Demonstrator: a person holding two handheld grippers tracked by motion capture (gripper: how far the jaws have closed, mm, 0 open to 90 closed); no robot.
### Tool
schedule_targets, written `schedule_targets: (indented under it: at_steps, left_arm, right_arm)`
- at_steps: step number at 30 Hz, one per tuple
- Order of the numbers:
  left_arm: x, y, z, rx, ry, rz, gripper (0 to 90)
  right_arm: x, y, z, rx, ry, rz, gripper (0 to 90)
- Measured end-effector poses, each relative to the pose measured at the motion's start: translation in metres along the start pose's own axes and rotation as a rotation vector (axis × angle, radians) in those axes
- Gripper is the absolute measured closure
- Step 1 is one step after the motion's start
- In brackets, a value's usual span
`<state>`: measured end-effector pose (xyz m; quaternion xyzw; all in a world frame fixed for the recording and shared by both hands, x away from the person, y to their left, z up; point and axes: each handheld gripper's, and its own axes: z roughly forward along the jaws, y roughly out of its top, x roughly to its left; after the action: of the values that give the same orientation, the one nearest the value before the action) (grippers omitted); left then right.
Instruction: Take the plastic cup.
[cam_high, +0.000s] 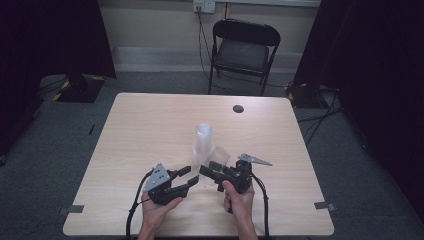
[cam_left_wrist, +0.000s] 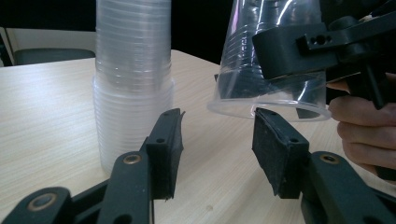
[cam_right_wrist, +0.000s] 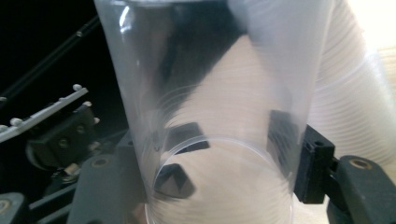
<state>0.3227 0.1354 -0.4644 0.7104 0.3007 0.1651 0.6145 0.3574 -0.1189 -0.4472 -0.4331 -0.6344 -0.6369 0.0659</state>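
- Right now the right tongs (cam_high: 212, 169) are clamped on a single clear plastic cup (cam_high: 218, 156) — one jaw sits inside the cup and the other presses on its outer wall, as the right gripper view shows through the clear plastic.
- That cup is tilted and held just above the counter (cam_high: 150, 125), its open rim (cam_left_wrist: 268, 107) facing down and toward the person.
- A stack of clear cups (cam_high: 202, 145) stands upright near the middle of the counter, just beside the held cup and to its left in the high view.
- The left tongs (cam_high: 189, 176) stand about half open with nothing between the jaws; in the left gripper view they point at the gap between the stack (cam_left_wrist: 133, 84) and the held cup.
- Both hands come in from the near edge — the left hand (cam_high: 157, 202) and the right hand (cam_high: 240, 197) each grip a tool body.
- A black folding chair (cam_high: 245, 50) stands beyond the far side of the counter.
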Motion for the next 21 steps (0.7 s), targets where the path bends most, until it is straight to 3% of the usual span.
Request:
schedule_targets:
  at_steps: [5, 7, 15, 16, 18, 19, 21]
  left_arm:
    - [-0.005, -0.001, 0.003, -0.015, 0.021, 0.013, 54.5]
    - [-0.009, -0.003, 0.004, -0.017, 0.048, 0.027, 55.4]
    - [-0.016, -0.006, 0.010, -0.026, 0.050, 0.050, 61.8]
    - [-0.019, -0.005, 0.009, -0.012, 0.081, 0.078, 62.8]
    - [-0.018, -0.005, 0.008, -0.025, 0.077, 0.078, 63.0]
    - [-0.018, -0.005, 0.008, -0.039, 0.084, 0.079, 63.6]
    - [-0.018, -0.005, 0.008, -0.043, 0.095, 0.086, 63.6]
  right_arm:
    - [0.001, -0.002, 0.002, 0.017, 0.004, 0.023, 36.5]
    - [0.001, -0.004, 0.003, 0.021, 0.014, 0.035, 36.5]
    - [0.002, -0.008, 0.009, 0.059, 0.056, 0.069, 36.2]
    - [0.003, -0.011, 0.011, 0.078, 0.055, 0.087, 36.1]
    - [0.003, -0.011, 0.011, 0.080, 0.054, 0.089, 36.2]
    - [0.002, -0.012, 0.012, 0.084, 0.090, 0.114, 36.2]
    - [0.003, -0.012, 0.012, 0.083, 0.095, 0.117, 36.2]
